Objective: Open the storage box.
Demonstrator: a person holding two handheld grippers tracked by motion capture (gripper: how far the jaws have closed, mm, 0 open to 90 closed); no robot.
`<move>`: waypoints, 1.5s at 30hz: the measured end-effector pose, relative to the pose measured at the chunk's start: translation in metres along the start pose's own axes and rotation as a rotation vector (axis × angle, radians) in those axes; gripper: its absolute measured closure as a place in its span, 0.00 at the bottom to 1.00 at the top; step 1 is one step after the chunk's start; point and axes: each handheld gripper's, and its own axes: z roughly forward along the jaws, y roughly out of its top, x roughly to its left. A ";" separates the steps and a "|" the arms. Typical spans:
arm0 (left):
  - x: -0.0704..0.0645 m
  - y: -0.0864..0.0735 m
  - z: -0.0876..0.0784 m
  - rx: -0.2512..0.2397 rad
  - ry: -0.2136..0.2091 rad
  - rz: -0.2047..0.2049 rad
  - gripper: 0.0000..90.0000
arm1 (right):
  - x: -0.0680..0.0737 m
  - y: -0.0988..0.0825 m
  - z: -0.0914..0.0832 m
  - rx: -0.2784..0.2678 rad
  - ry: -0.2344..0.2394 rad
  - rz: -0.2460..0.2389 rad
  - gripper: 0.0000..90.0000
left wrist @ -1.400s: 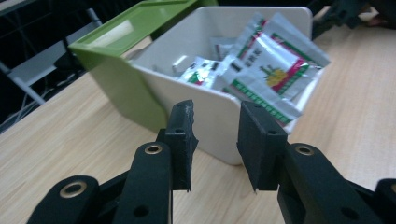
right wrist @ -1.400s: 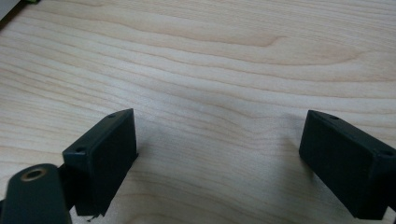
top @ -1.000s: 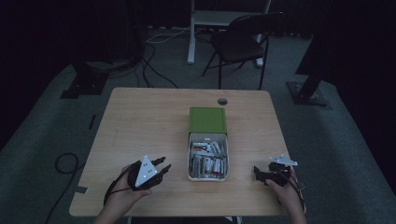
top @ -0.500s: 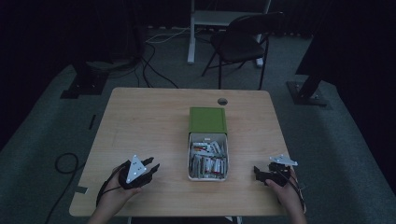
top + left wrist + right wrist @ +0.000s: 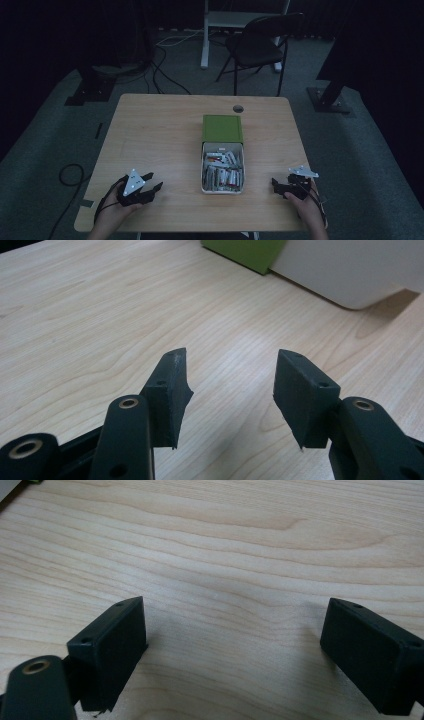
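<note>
At the near left of the wooden table, the left gripper sits low over the bare surface, a hand behind it and its jaws pointing right toward the middle. In the left gripper view its two pads stand a moderate gap apart with nothing but wood grain between them, and the jaws have just been opening. Nothing is held there. In the middle of the table stands the white box, open at the top and crowded with batteries lying in a loose heap; its green lid lies flat just beyond it, touching its far end. The same white wall and green lid corner appear at the far edge of the left gripper view, so the box is near that gripper but apart from it. At the near right, the right gripper rests close to the table edge, and its own view shows the jaws spread wide over bare wood, empty. Judging by this, the lid is already off and the batteries are all inside the box, with none on the table; any picking or sorting of them looks not yet begun.
</note>
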 end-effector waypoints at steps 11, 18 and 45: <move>0.014 -0.021 -0.001 0.054 0.003 -0.082 0.48 | 0.000 0.000 0.000 0.000 0.000 0.000 0.12; 0.023 -0.026 -0.004 0.061 0.014 -0.134 0.40 | 0.000 0.000 0.000 0.000 0.000 0.000 0.12; 0.030 -0.029 0.000 0.166 0.068 -0.153 0.16 | 0.000 0.000 0.000 -0.001 0.000 -0.004 0.12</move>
